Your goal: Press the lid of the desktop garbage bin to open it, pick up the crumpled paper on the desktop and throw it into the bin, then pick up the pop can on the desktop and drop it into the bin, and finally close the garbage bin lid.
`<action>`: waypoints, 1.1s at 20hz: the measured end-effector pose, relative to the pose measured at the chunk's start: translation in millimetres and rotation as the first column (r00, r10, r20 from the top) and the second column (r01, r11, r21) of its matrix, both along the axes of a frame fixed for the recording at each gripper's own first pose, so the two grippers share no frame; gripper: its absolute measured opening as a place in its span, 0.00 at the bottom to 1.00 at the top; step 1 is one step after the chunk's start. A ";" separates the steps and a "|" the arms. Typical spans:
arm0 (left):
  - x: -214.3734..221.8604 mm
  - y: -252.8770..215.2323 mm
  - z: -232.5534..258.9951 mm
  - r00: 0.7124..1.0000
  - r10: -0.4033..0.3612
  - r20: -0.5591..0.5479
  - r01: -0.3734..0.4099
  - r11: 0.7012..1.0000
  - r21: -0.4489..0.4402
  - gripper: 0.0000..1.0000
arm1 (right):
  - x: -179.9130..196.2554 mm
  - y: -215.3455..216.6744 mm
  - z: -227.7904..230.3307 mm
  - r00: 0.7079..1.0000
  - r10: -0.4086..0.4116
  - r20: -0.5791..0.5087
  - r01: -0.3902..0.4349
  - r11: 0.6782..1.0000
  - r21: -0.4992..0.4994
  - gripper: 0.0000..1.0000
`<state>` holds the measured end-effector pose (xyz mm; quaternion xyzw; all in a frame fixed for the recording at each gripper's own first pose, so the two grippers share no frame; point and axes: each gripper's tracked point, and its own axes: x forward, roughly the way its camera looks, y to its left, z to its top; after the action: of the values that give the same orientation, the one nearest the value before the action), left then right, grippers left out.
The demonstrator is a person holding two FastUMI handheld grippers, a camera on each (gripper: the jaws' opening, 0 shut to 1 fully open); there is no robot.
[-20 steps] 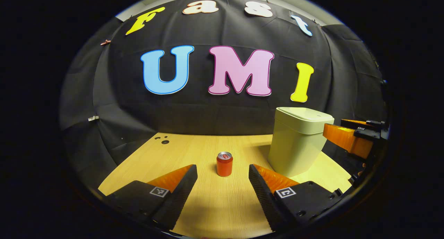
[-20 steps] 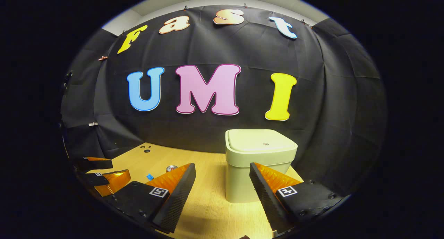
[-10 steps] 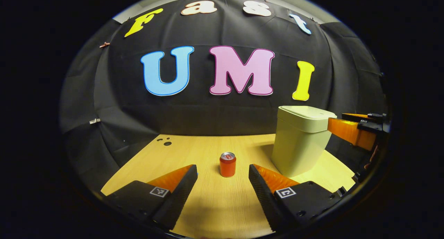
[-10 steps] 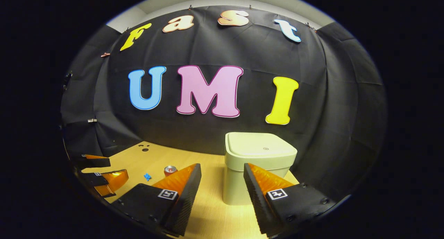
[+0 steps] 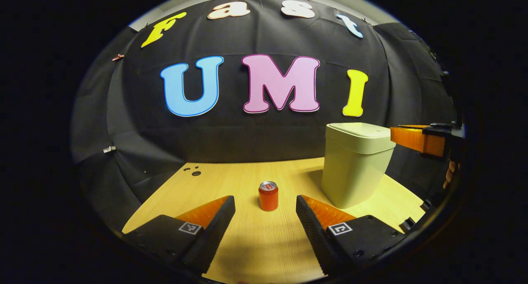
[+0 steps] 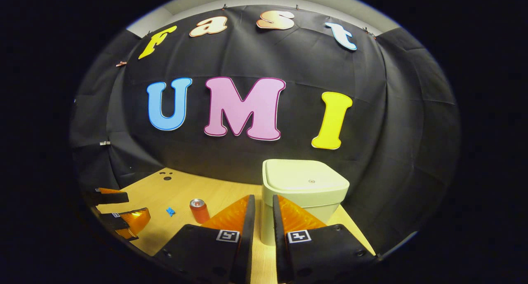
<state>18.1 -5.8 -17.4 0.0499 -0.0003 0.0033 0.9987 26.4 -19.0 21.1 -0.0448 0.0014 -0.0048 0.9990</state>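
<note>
Wooden desktop [image 5: 264, 242], pale grain, backed by a black cloth wall; two small dark holes near its far left corner.

Garbage bin [image 6: 303, 193]: pale green, squarish, standing at the right of the desktop, close to the wall. Lid [image 6: 307, 179] down flat, a small button dot near its middle. Not yet opened.

Pop can [image 5: 268, 195]: red, upright, mid-desktop, left of the bin and well apart from it.

Crumpled paper [image 6: 170, 211]: a small blue scrap lying on the wood left of the can, too small to make out in detail.

Left gripper [image 5: 265, 218]: tongs spread wide, holding nothing, low over the near edge of the desktop, the can straight ahead between the finger lines but farther off.

Right gripper [image 6: 263, 222]: tongs narrowed to a slim gap, nothing between them, aimed at the bin's near wall just under the lid rim. From the left gripper view it reaches in level with the lid from the right.

Step in hand, as I judge it: the first, pressing the lid open. The next move calls for the narrowed tips to rise over the rim and push down on the lid top, firmly but without shoving the light bin backward.
</note>
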 end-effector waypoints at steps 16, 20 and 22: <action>12.8 17.4 -2.1 0.999 0.024 -0.041 -0.026 0.999 -0.039 0.96 | 46.7 -42.8 24.3 0.998 0.018 -0.067 -0.015 0.999 0.045 0.05; 21.7 19.0 1.7 0.999 0.032 -0.038 -0.034 0.998 -0.047 0.96 | 64.9 -64.8 32.7 0.998 -0.016 -0.068 0.020 0.998 0.060 0.05; 23.1 18.3 1.7 0.999 0.033 -0.040 -0.035 0.998 -0.046 0.96 | 74.6 -76.3 35.2 0.997 -0.038 -0.071 0.042 0.997 0.058 0.05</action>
<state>41.2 12.5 -15.7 0.0269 0.0203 0.0192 0.9992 101.0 -95.3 56.3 -0.0150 0.0374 -0.0231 0.9989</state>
